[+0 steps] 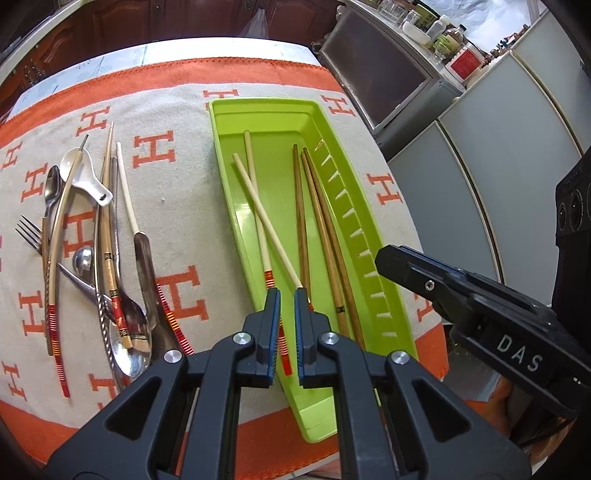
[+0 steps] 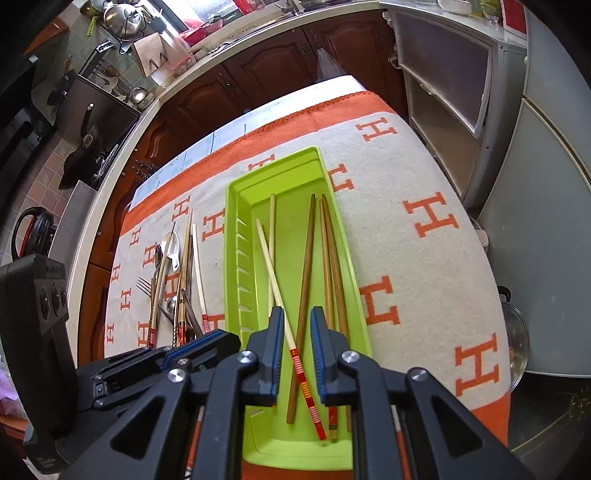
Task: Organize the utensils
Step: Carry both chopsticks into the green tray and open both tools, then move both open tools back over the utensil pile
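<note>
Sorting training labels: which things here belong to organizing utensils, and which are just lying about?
Job:
green tray
chopsticks in tray
utensil pile on cloth
white spoon
fork

Lying about:
bottles on shelf
pots by sink
cabinet

My long green plastic tray (image 1: 280, 122) lies lengthwise on the orange-and-cream lettered cloth (image 1: 184, 206), and inside it two pale bamboo chopsticks (image 1: 258, 206) cross each other on the left while three brown wooden chopsticks (image 1: 317, 221) lie bundled to their right, beside the slotted wall. Left of the tray, well apart from it, the loose heap of metal spoons, a fork and more chopsticks (image 1: 99, 266) sits on the cloth, with a white ceramic soup spoon (image 1: 83, 173) at its far end. Behind the table run the dark wooden cabinets (image 2: 258, 74), and grey cupboard doors (image 1: 480, 155) stand to my right.
</note>
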`<state>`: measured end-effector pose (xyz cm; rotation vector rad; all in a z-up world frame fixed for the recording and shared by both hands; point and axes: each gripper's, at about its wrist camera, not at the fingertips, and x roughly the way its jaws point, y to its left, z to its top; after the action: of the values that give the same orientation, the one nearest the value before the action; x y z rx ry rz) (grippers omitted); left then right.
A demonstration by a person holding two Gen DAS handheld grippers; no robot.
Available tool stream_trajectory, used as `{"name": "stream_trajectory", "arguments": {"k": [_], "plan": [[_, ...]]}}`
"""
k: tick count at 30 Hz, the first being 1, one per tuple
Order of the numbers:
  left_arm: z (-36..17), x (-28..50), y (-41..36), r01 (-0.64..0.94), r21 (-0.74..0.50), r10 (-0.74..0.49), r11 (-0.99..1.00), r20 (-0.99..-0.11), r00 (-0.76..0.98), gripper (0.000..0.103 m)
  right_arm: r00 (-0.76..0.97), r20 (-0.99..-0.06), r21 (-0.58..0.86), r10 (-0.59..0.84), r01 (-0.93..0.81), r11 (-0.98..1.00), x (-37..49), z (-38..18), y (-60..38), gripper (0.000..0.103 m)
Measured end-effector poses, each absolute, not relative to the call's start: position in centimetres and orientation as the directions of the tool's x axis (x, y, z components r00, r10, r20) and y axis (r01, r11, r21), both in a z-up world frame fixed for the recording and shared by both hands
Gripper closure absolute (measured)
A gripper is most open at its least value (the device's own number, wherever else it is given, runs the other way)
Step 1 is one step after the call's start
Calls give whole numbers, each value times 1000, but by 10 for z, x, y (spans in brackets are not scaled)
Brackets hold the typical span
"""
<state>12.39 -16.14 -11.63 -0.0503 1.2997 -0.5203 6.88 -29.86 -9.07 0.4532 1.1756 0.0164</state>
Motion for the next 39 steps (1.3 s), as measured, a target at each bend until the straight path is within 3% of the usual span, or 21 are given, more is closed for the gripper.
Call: {"name": "stream_trajectory", "arguments": {"k": [14,39], "plan": [[-83,88,-141,452,-198,-339,870,-905,257,95,382,-894,340,234,237,910,24,-90,-275,89],[-56,107,-59,354,-130,-263,926,-895,361,95,434,-882,267,186,134,954,33,-53,-212,89]]}}
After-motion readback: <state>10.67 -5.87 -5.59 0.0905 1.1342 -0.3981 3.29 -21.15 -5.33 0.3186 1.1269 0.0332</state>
